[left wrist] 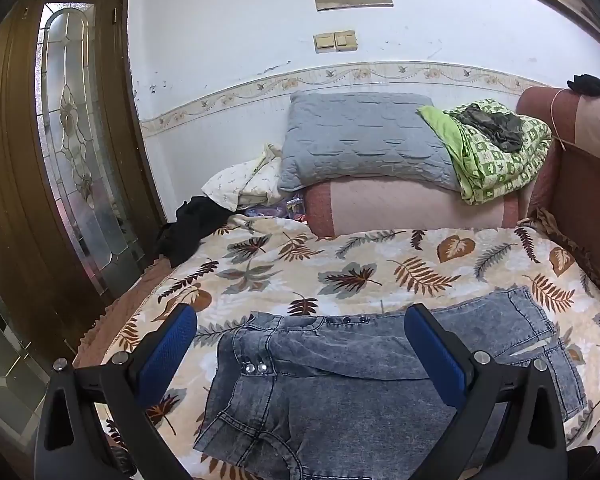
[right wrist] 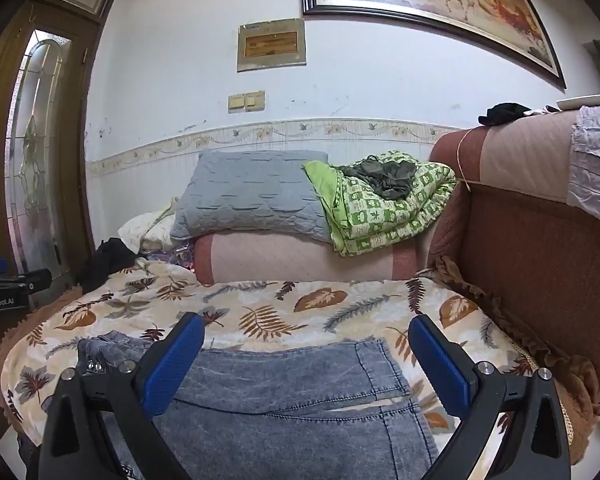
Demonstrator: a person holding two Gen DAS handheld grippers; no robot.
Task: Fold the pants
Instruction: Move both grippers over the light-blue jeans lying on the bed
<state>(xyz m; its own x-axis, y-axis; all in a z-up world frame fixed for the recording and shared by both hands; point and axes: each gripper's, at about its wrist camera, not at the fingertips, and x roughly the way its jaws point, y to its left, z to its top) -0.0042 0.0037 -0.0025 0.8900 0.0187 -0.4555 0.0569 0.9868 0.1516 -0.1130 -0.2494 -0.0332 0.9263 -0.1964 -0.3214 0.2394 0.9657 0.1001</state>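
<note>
Grey-blue acid-wash denim pants (left wrist: 340, 380) lie folded on a leaf-print cover (left wrist: 340, 264) over a sofa seat. The waistband with metal buttons is at the left, the leg hems at the right. My left gripper (left wrist: 300, 324) is open and empty, hovering over the waist end. In the right wrist view the pants (right wrist: 292, 392) lie below my right gripper (right wrist: 306, 338), which is open and empty above the hem end. The left gripper's body (right wrist: 4, 288) shows at the left edge of the right wrist view.
A grey pillow (left wrist: 360, 144), a green patterned quilt (left wrist: 496, 156) and a pink bolster (left wrist: 412, 208) are stacked at the far end. Black cloth (left wrist: 192, 232) lies at the far left corner. The sofa back (right wrist: 540, 248) rises on the right. A wooden glass door (left wrist: 60, 160) stands left.
</note>
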